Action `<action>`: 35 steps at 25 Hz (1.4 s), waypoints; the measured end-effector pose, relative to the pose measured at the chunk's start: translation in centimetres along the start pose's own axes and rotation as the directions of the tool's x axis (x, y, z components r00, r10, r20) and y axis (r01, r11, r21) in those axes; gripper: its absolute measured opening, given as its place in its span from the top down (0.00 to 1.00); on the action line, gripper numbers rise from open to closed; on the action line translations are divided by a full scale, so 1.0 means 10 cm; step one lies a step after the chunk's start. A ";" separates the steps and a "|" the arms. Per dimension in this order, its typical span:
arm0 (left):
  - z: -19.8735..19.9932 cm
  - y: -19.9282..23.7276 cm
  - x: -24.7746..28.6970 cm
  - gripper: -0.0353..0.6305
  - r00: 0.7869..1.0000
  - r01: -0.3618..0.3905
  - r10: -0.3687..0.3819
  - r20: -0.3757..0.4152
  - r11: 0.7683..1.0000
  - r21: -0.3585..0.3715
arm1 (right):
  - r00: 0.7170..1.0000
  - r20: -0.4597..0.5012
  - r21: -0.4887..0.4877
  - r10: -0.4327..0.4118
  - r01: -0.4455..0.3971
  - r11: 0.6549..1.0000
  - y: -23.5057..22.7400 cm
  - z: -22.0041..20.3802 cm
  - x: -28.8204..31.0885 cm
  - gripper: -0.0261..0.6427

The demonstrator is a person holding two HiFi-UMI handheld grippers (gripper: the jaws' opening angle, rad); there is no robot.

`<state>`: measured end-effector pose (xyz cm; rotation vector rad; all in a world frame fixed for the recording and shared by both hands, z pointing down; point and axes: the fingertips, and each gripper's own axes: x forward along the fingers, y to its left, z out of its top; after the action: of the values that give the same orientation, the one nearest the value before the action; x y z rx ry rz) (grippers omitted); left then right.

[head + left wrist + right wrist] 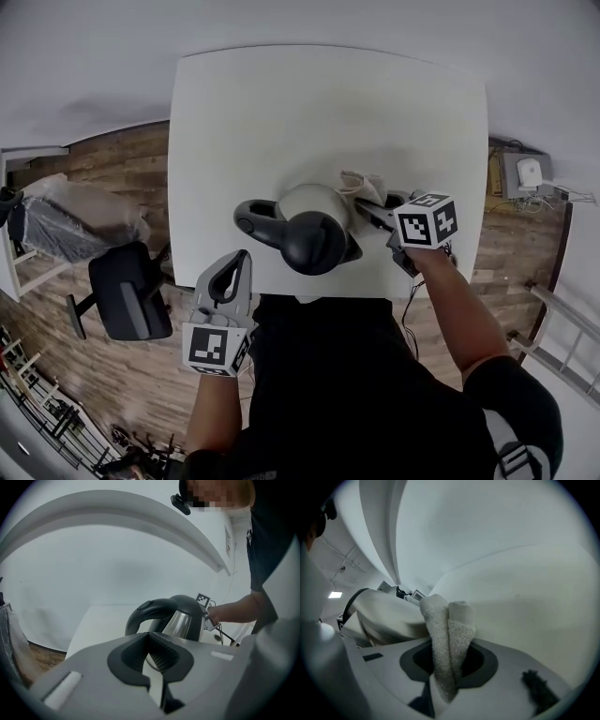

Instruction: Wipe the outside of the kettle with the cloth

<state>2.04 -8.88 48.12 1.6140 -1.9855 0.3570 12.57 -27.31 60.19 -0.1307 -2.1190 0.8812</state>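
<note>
A steel kettle (314, 217) with a black lid and handle stands near the front edge of the white table (328, 103). My right gripper (373, 210) is shut on a beige cloth (364, 186), which is held against the kettle's right side. In the right gripper view the folded cloth (450, 625) sticks up from the gripper (450, 663), with the kettle's wall (384, 616) just to its left. My left gripper (234, 267) hovers off the table's front edge, shut with nothing in it, and points at the kettle's handle (145, 613). That gripper (152, 660) is apart from the kettle (185, 618).
On the wooden floor to the left are a black office chair (127, 291) and a plastic-wrapped bundle (75, 220). Right of the table lie cables and a white device (527, 173). A metal frame (562, 328) stands at the lower right.
</note>
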 end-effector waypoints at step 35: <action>0.16 0.34 -0.09 0.94 0.964 0.255 -0.260 0.047 0.962 0.101 | 0.930 0.295 -0.319 -0.216 0.310 0.896 1.22 0.63 -1.02 0.82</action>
<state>-1.47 -8.15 46.78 1.9374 -1.7937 0.3083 12.31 -25.40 43.20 0.0894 -2.4506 0.3522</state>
